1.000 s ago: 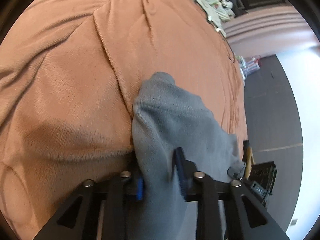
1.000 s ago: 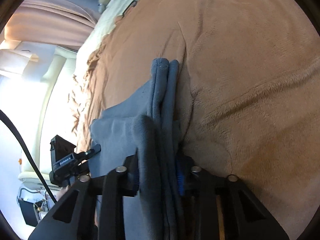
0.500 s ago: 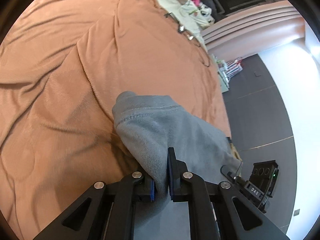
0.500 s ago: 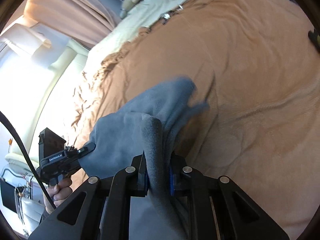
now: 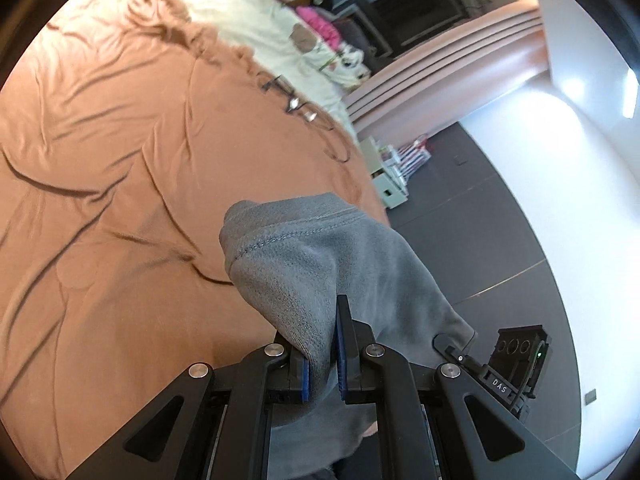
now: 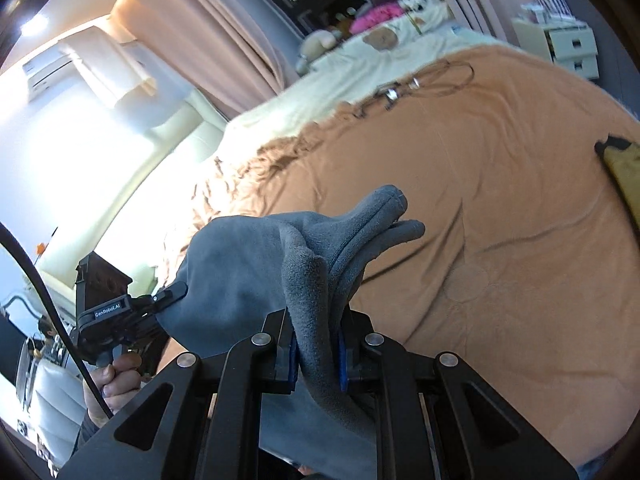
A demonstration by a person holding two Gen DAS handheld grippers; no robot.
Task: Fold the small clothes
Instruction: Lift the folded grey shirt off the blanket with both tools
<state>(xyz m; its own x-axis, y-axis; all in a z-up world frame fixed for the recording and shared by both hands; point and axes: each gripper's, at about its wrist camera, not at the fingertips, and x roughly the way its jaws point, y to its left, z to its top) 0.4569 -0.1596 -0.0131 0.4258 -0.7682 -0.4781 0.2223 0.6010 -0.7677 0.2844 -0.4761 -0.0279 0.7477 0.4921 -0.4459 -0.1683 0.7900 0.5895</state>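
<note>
Over the bed: a gray fleece garment (image 5: 320, 264) hangs up in the air, held between two tools above the orange blanket (image 5: 120, 160).
Left tool (image 5: 322, 364): its two blue pads are squeezed tight on a fold of the gray cloth, with a stitched hem sticking out past them.
Right tool (image 6: 318, 356): closed tight too, with a thick bunch of the same gray cloth pinched between its blue pads.
Garment shape: soft and bunched up (two rounded ends poke forward in the right wrist view), and it stretches across from one tool to the other.
Person: a hand (image 6: 114, 384) grips the handle of the left tool, seen at the lower left of the right wrist view.
Bed: the orange blanket is wrinkled, and a cream sheet (image 6: 360, 68) covers the far end.
Far end of bed: something pink (image 6: 376, 14) and a few soft toys sit there.
On the blanket: a yellow and black thing (image 6: 624, 164) lies at the right edge, too cut off to tell what it is.
</note>
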